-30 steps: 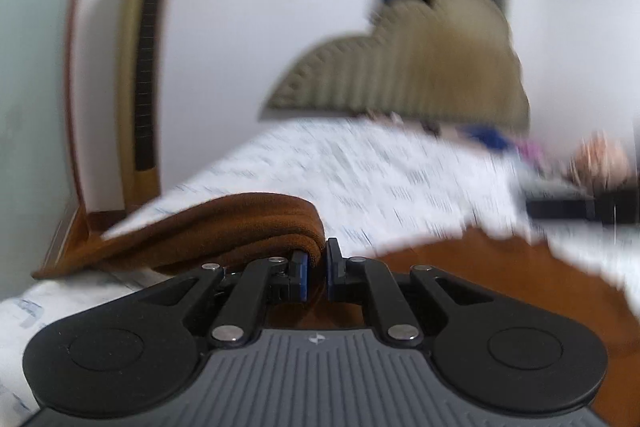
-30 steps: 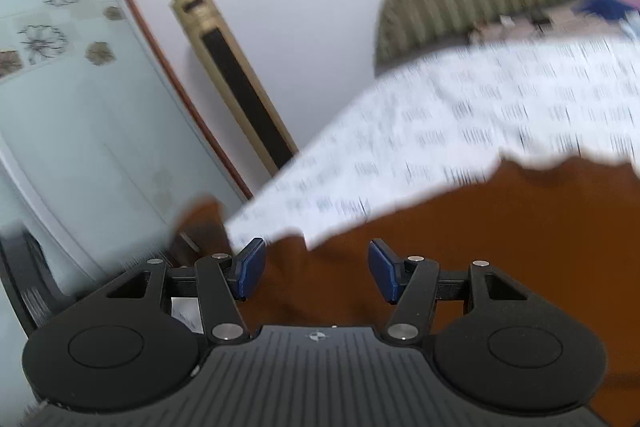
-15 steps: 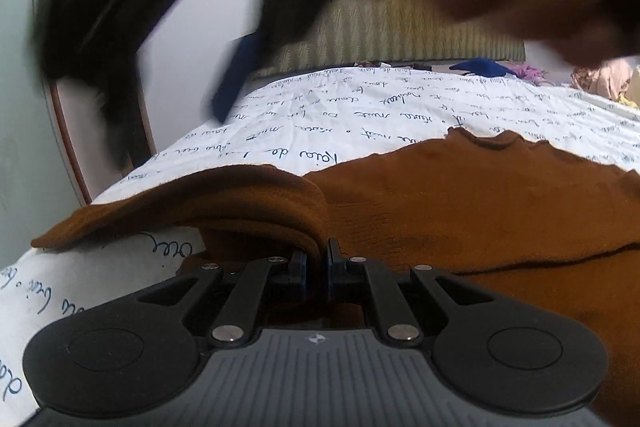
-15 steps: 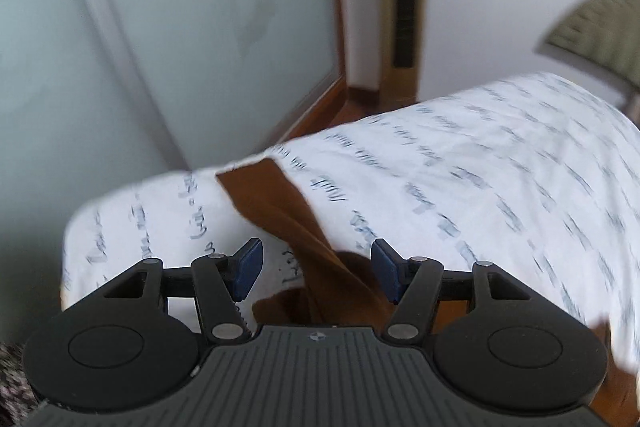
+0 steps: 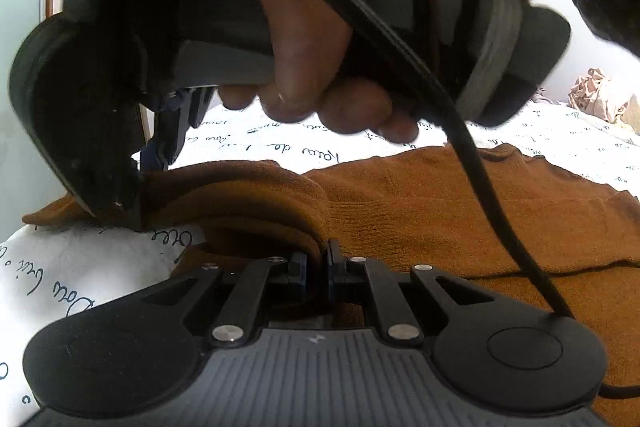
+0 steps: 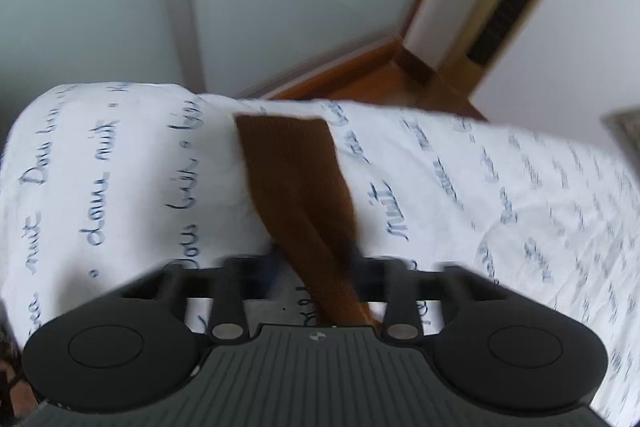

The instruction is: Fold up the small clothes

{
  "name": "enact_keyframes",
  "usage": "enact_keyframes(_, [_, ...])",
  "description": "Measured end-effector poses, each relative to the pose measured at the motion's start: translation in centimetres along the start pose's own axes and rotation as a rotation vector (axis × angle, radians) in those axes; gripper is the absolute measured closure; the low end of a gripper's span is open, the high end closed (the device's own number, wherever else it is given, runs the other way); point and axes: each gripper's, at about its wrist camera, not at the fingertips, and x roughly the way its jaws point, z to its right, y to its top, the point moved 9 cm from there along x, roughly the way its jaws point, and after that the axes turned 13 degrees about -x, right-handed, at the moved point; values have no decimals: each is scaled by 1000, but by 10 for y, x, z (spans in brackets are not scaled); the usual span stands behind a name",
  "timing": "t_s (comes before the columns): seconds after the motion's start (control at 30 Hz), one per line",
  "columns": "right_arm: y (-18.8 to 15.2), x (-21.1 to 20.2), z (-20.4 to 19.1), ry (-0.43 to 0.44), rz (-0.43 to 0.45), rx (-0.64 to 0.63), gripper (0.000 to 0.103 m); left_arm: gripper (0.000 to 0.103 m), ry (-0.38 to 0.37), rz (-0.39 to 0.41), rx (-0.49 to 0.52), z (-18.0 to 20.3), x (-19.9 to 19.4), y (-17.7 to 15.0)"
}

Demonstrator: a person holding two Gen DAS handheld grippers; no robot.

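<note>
The brown knitted sweater (image 5: 460,219) lies spread on the bed (image 6: 120,163), its sleeve (image 6: 296,183) running toward the bed's corner. The left gripper (image 5: 317,261) pinches a fold of knit. The right gripper (image 6: 312,255), nearer the cuff, has just been closing across the sleeve's long axis.

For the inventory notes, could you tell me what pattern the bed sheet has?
The bed sheet is white with dark blue handwritten-style script, clearest in the right wrist view.
</note>
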Motion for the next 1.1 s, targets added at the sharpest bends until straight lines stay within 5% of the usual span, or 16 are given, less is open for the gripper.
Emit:
enact_keyframes(0.1, [-4, -7, 7, -5, 45, 65, 95, 94, 0, 0, 0, 0, -1, 0])
enact_keyframes(0.3, [-39, -83, 36, -99, 305, 291, 98, 94, 9, 36, 54, 8, -13, 6])
enact_keyframes(0.43, [-108, -164, 52, -154, 572, 494, 98, 94, 10, 78, 140, 33, -28, 10])
enact_keyframes(0.57, [-208, -213, 65, -184, 713, 727, 98, 93, 2, 107, 258, 67, -36, 2])
enact_keyframes(0.83, [-367, -206, 52, -168, 792, 1117, 97, 93, -9, 42, 453, 108, -31, -31])
enact_keyframes(0.97, [-438, -188, 43, -291, 693, 1397, 86, 93, 19, 30, 586, 120, -30, -51])
enact_keyframes(1.1, [-433, -191, 15, -184, 750, 1380, 85, 92, 33, 17, 678, 122, -35, -63])
